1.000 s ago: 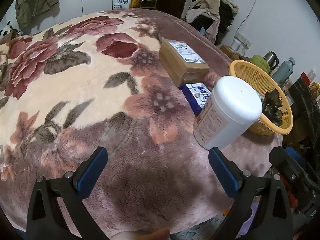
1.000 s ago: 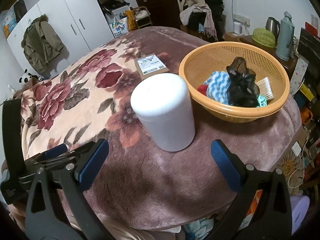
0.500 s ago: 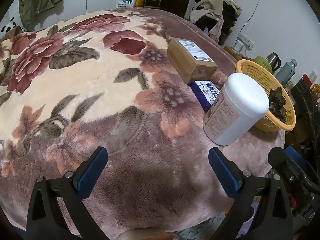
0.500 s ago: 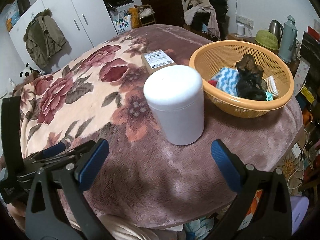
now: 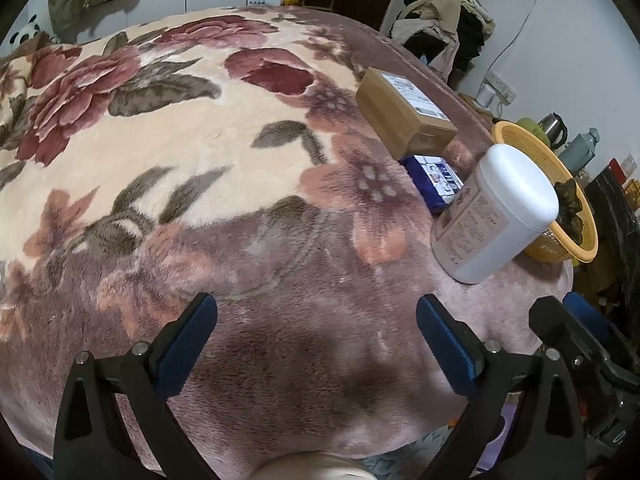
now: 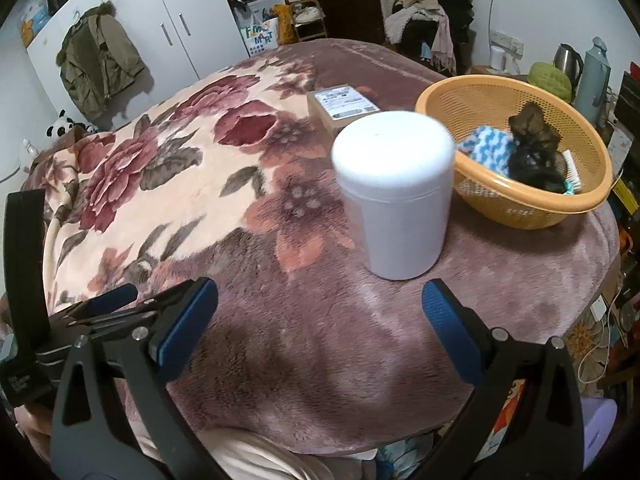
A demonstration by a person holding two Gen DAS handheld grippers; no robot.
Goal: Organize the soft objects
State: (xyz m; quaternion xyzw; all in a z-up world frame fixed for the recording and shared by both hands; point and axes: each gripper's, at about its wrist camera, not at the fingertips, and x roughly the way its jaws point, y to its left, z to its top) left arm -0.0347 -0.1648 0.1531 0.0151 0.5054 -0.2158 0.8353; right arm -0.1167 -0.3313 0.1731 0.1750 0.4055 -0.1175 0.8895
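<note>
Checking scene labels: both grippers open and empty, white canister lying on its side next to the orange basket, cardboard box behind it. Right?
One error: the white canister stands upright on the blanket, lid up, as the right wrist view shows. The rest holds: it sits beside the orange basket, the cardboard box lies behind it, and the left gripper and right gripper are both open and empty.
</note>
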